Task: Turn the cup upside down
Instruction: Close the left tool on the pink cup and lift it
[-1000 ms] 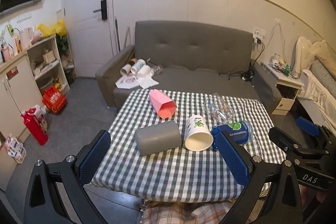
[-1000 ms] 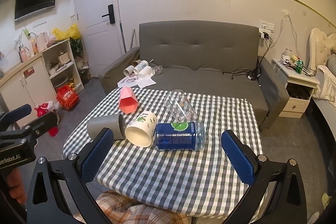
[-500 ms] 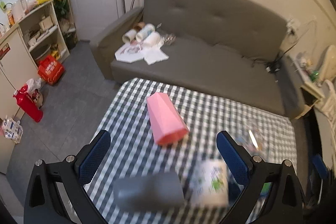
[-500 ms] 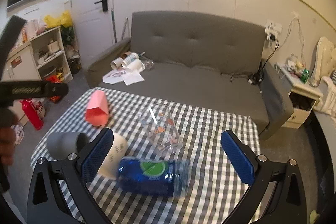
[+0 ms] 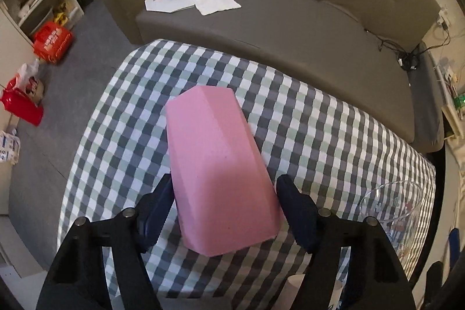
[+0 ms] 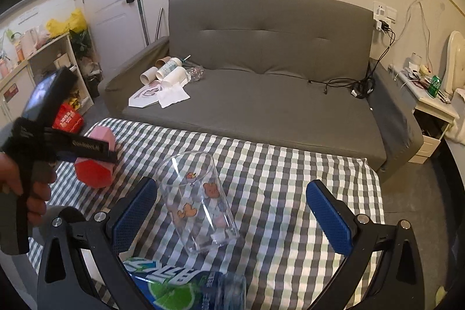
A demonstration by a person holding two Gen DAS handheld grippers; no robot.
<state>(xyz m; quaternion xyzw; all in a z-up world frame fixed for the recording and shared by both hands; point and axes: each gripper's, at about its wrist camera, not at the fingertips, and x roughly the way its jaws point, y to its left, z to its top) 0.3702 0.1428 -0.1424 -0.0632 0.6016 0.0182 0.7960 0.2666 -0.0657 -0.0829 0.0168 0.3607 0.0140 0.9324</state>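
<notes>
A pink faceted cup (image 5: 218, 167) lies on its side on the checked tablecloth (image 5: 334, 135), mouth toward me. My left gripper (image 5: 223, 208) has closed in around the cup's wide end, a finger on each side touching it. In the right wrist view the pink cup (image 6: 96, 161) shows at left, partly hidden by the left gripper (image 6: 87, 148). A clear glass cup (image 6: 197, 199) with cartoon prints lies on its side between the fingers of my right gripper (image 6: 232, 211), which is wide open and not touching it.
A blue-labelled bottle (image 6: 186, 292) lies at the near edge in the right wrist view. The grey sofa (image 6: 261, 71) behind the table holds paper cups and papers (image 6: 165, 77). A nightstand (image 6: 430, 100) stands at right, shelves (image 6: 43, 63) at left.
My left gripper has moved forward and down over the table and closed around the pink cup. My right gripper has advanced toward the clear glass cup and stays open.
</notes>
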